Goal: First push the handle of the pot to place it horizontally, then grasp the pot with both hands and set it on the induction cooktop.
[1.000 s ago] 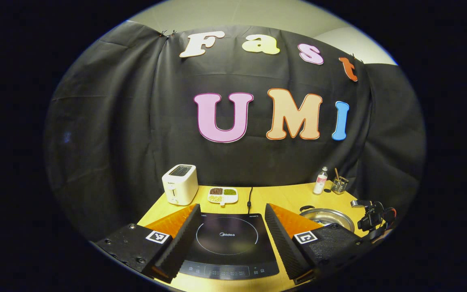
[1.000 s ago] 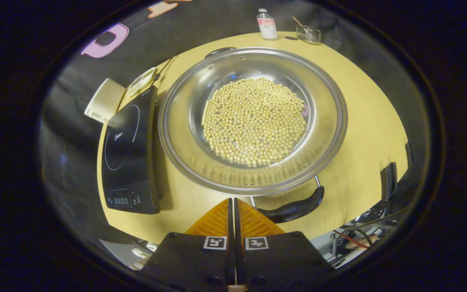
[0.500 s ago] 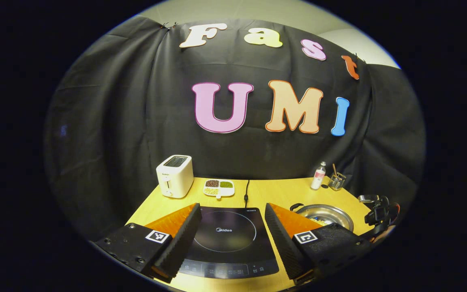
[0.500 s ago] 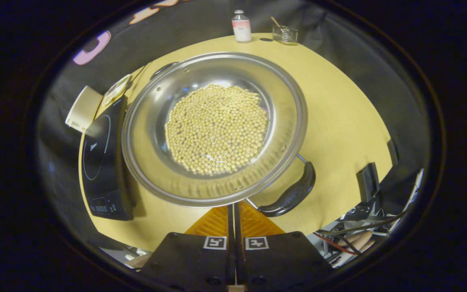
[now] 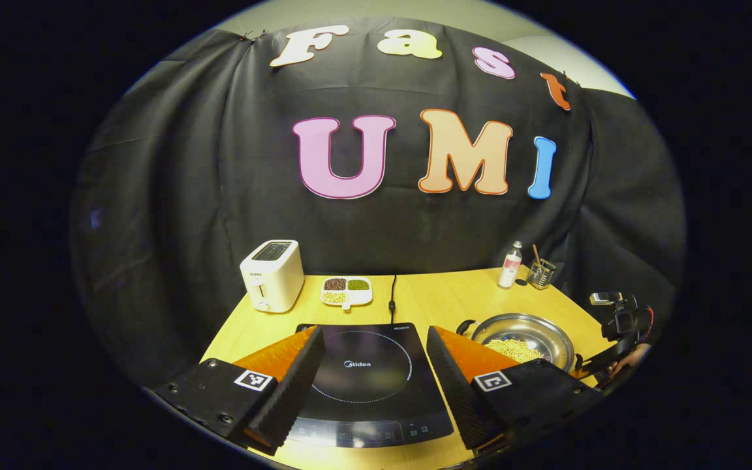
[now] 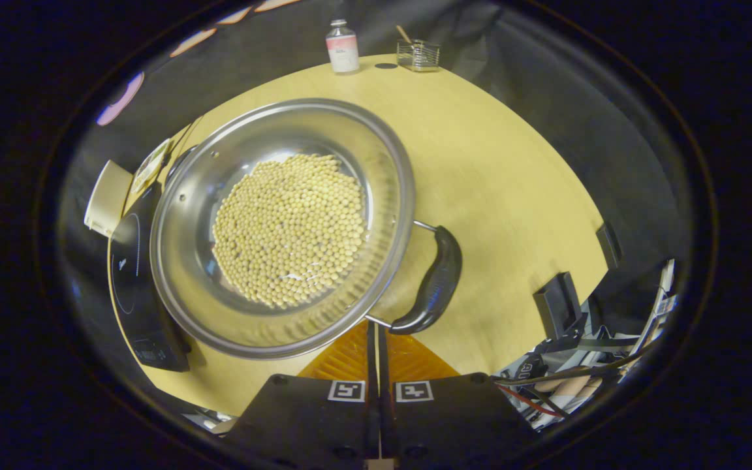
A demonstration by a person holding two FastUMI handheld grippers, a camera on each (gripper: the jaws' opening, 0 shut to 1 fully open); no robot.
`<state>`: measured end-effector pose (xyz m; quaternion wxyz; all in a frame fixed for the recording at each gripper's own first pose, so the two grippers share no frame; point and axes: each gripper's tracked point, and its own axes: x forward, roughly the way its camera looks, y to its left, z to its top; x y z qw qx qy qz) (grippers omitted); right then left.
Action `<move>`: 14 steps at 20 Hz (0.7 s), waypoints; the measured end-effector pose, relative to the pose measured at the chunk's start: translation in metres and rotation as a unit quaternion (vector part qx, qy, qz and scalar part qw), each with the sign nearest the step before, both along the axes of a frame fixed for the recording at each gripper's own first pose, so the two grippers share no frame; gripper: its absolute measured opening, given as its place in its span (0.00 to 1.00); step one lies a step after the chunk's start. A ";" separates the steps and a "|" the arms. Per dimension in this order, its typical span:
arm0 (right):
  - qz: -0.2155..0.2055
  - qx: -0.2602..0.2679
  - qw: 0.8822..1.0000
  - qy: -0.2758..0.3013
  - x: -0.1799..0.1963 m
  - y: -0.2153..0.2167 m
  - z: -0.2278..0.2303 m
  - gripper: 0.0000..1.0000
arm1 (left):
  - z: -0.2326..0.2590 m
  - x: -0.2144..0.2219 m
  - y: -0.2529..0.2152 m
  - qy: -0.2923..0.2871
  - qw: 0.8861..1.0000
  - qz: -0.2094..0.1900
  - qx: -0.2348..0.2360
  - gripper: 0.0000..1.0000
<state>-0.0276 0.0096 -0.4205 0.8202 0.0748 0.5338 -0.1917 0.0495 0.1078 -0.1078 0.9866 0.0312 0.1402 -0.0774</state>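
A steel pot (image 6: 193, 261) holding soybeans (image 6: 288, 238) sits on the wooden table, right of the black induction cooktop (image 6: 129, 274). Its black near handle (image 6: 433, 281) points to the right side of the right gripper view. My right gripper (image 6: 376, 325) is shut with nothing between its fingers, and its tips sit at the pot's rim by the handle's lower end. In the left gripper view my left gripper (image 5: 374, 336) hangs open above the cooktop (image 5: 366, 391), with the pot (image 5: 549, 333) to its right. The right gripper (image 5: 617, 320) shows beyond the pot.
A white toaster (image 5: 272, 274), a divided dish of beans (image 5: 346, 292), a small bottle (image 5: 510, 264) and a glass cup (image 5: 539, 274) stand along the table's back. Black brackets and cables (image 6: 565, 313) sit at the table's right edge.
The pot has turned, and its near handle swung from the bottom of the right gripper view round to the right. The left gripper has drawn back slightly, still open.
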 end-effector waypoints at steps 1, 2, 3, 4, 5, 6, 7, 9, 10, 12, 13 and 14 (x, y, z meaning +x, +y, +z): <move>0.000 0.003 1.000 0.000 0.003 -0.005 0.001 0.03 | -0.001 0.001 -0.008 0.001 1.000 -0.001 -0.006 0.96; 0.002 0.004 1.000 0.000 0.007 -0.011 0.003 0.03 | -0.001 0.001 -0.015 0.002 1.000 -0.003 -0.012 0.96; 0.005 0.005 1.000 -0.001 0.008 -0.018 0.003 0.00 | -0.002 0.002 -0.024 0.003 1.000 -0.004 -0.018 0.96; 0.008 0.007 1.000 -0.001 0.010 -0.023 0.004 0.03 | -0.002 0.003 -0.031 0.005 1.000 -0.004 -0.021 0.96; 0.011 0.011 1.000 0.000 0.011 -0.027 0.005 0.03 | -0.004 0.005 -0.035 0.008 1.000 0.000 -0.020 0.96; 0.015 0.015 1.000 0.000 0.014 -0.030 0.005 0.03 | -0.004 0.008 -0.040 0.007 1.000 0.004 -0.019 0.96; 0.018 0.019 1.000 0.001 0.018 -0.034 0.006 0.03 | -0.002 0.009 -0.046 0.006 1.000 0.007 -0.019 0.96; 0.025 0.029 0.999 0.005 0.024 -0.040 0.007 0.03 | -0.002 0.011 -0.054 0.007 1.000 0.017 -0.015 0.96; 0.031 0.033 0.999 0.004 0.027 -0.045 0.008 0.03 | -0.002 0.012 -0.057 0.006 1.000 0.022 -0.014 0.96; 0.039 0.038 0.999 0.004 0.034 -0.054 0.010 0.00 | -0.006 0.014 -0.065 0.012 0.999 0.031 -0.016 0.96; 0.041 0.042 0.998 0.004 0.037 -0.058 0.011 0.00 | -0.008 0.014 -0.068 0.017 0.999 0.038 -0.017 0.96; 0.046 0.044 0.998 0.003 0.041 -0.062 0.014 0.03 | -0.010 0.015 -0.070 0.022 0.998 0.047 -0.018 0.96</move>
